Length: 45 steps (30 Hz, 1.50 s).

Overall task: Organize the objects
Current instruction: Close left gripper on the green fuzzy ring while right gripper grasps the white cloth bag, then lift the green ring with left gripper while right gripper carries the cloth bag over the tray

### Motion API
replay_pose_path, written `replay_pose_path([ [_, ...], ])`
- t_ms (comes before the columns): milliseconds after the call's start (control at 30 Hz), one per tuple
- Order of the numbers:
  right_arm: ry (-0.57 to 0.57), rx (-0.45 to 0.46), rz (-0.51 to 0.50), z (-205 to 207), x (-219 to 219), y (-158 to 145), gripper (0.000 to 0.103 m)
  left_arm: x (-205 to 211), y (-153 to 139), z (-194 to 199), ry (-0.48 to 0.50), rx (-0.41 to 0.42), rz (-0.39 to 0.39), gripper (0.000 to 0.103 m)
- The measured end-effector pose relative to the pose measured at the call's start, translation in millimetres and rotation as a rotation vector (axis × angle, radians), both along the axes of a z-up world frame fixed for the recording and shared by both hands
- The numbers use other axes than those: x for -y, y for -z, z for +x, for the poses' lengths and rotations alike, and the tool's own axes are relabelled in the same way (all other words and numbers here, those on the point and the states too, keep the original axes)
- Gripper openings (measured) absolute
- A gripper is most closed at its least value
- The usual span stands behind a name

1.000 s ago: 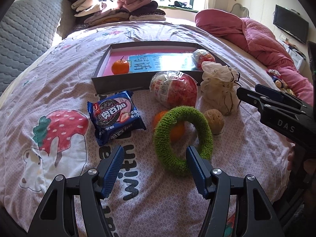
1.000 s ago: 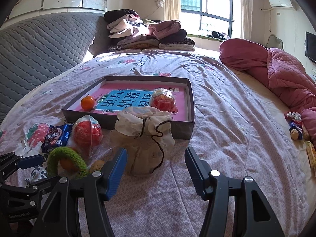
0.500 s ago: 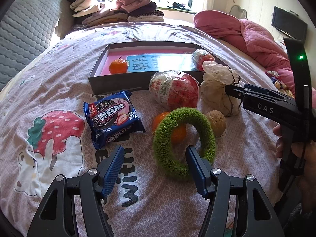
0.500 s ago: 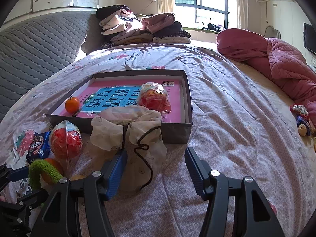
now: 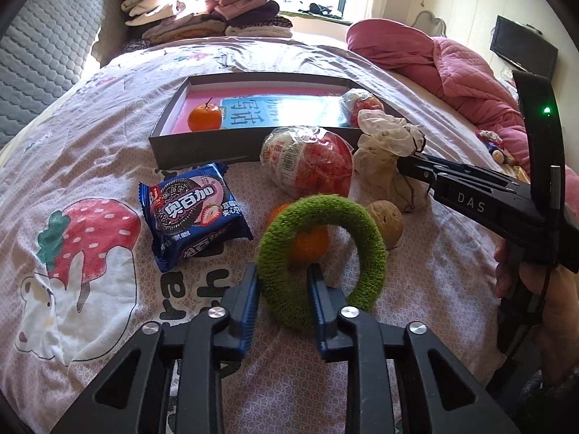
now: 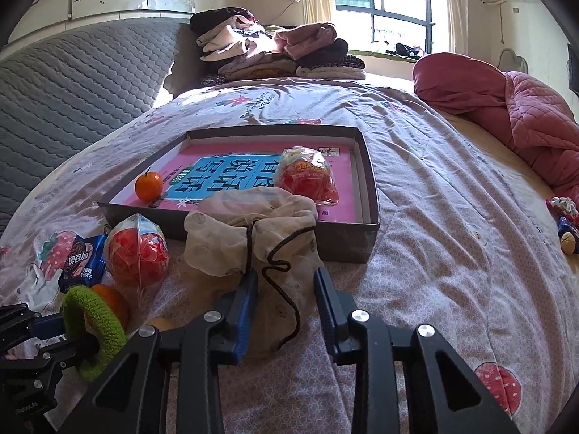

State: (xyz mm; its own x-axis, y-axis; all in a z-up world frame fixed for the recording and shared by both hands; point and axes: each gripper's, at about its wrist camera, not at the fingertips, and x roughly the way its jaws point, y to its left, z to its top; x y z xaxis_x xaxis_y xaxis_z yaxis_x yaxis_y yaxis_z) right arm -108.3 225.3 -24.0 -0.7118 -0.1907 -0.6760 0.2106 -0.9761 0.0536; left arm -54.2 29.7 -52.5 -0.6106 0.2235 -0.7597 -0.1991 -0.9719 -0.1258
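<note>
Left gripper [image 5: 282,278] is closing its jaws on the near arc of the green ring [image 5: 322,256], the blue pads pressing the fuzzy band from both sides. Through the ring's hole shows an orange [image 5: 307,242] on the bed [image 5: 90,152]. A walnut [image 5: 385,222] lies just beside the ring's right edge, and a blue cookie packet [image 5: 193,213] lies to its left. Beyond them a wrapped red ball [image 5: 307,164] rests against the front wall of the grey tray [image 5: 202,146], which holds a tangerine [image 5: 205,117].

Right gripper [image 6: 286,284], seen from its own camera, is closing its jaws around the lower part of the cream drawstring pouch [image 6: 253,231], with the cloth and its black cord [image 6: 282,282] between the pads. The pouch sits on the bed against the tray's front wall [image 6: 340,242]. Inside the tray a second wrapped ball [image 6: 305,175] lies on a pink book [image 6: 224,173]. At lower left the ring appears lifted off the bed in the other gripper.
</note>
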Motion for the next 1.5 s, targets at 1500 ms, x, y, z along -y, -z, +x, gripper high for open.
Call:
replay_pose_path([
  [1500, -0.123, -0.209, -0.126, 46, 2, -46, 0.006, 6, -42, 19, -0.022, -0.205, 0.017, 0.014],
])
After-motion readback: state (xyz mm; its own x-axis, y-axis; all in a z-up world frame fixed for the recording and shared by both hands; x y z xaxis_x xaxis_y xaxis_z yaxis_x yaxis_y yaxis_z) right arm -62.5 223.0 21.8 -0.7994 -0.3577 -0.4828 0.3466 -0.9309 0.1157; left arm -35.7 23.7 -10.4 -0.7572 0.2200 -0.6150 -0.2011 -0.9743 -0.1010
